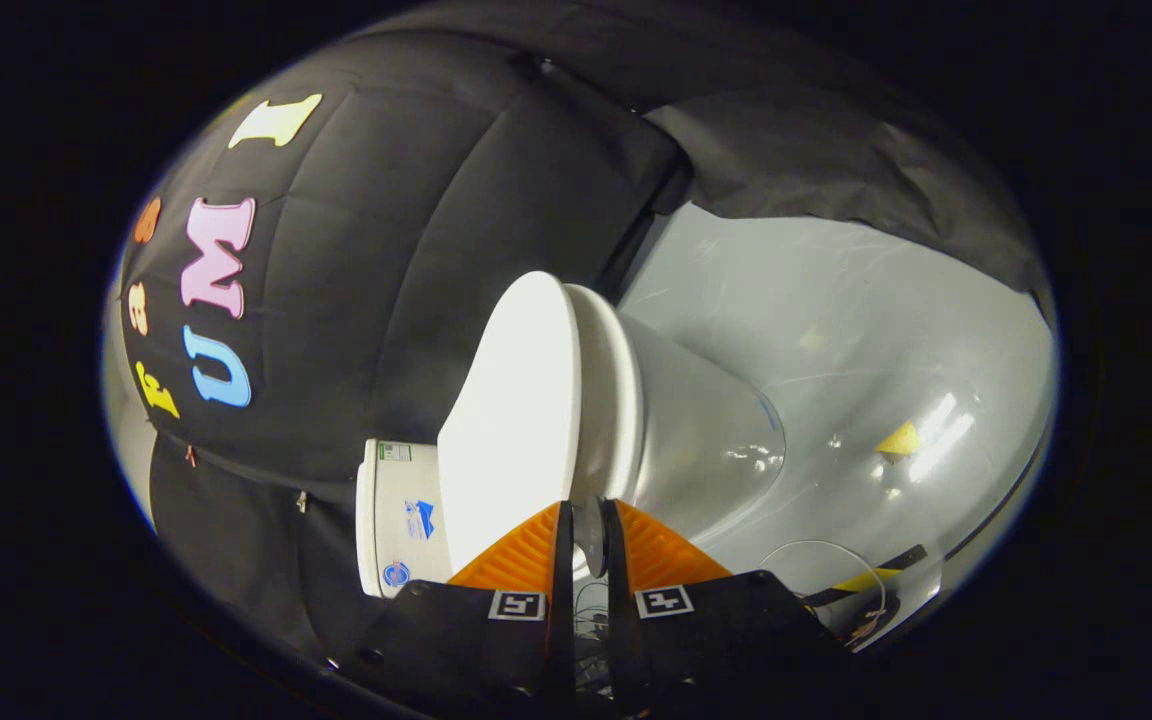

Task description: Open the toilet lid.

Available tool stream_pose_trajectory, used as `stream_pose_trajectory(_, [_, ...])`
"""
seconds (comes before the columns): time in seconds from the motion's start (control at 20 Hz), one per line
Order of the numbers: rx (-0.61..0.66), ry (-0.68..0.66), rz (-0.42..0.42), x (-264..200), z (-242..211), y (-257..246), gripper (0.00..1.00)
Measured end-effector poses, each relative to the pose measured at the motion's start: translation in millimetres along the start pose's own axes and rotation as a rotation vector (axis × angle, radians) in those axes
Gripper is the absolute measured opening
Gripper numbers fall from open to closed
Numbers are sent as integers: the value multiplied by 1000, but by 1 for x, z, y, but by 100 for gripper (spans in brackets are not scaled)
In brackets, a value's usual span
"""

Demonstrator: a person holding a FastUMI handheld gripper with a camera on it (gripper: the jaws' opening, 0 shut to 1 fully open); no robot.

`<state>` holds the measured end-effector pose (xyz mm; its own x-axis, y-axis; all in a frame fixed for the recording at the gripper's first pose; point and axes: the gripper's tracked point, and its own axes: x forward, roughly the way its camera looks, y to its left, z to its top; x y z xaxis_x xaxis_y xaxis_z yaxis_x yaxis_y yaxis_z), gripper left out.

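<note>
A: What fills the booth? A pale glossy floor (836,330) carries a white toilet (676,420), the view rolled sideways, its tank (391,520) against the black cloth wall (406,250).

B: And the toilet lid (516,420)? Down on the seat (611,400), so the bowl's inside is hidden.

A: The tongs (588,535)? Nearly closed; the 2 fingers flank the lid's front edge. Whether both press it, I cannot tell.

B: Anything smaller? A yellow scrap (899,440) on the floor.

White toilet lid (511,420), white bowl (696,430), white tank (391,520); glossy grey floor (886,330); yellow-black striped tape (866,578).
</note>
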<state>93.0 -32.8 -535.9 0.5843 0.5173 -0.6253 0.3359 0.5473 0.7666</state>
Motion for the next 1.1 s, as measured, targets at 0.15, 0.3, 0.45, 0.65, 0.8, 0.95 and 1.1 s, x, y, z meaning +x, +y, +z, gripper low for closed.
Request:
stream_pose_trajectory(0.15, [-5, -5, 16, -9, 4, 14, 18])
stream_pose_trajectory(0.3, [-36, -15, 11, -15, 3, 29, 18])
stream_pose_trajectory(0.45, [-81, -20, -28, -24, 5, 47, 18])
stream_pose_trajectory(0.65, [-131, -29, -65, -36, 7, 76, 18])
stream_pose_trajectory(0.8, [-152, -48, -76, -47, 8, 103, 18])
stream_pose_trajectory(0.95, [-206, -71, -65, -58, 1, 140, 18])
stream_pose_trajectory(1.1, [-240, -86, -54, -65, -5, 177, 18])
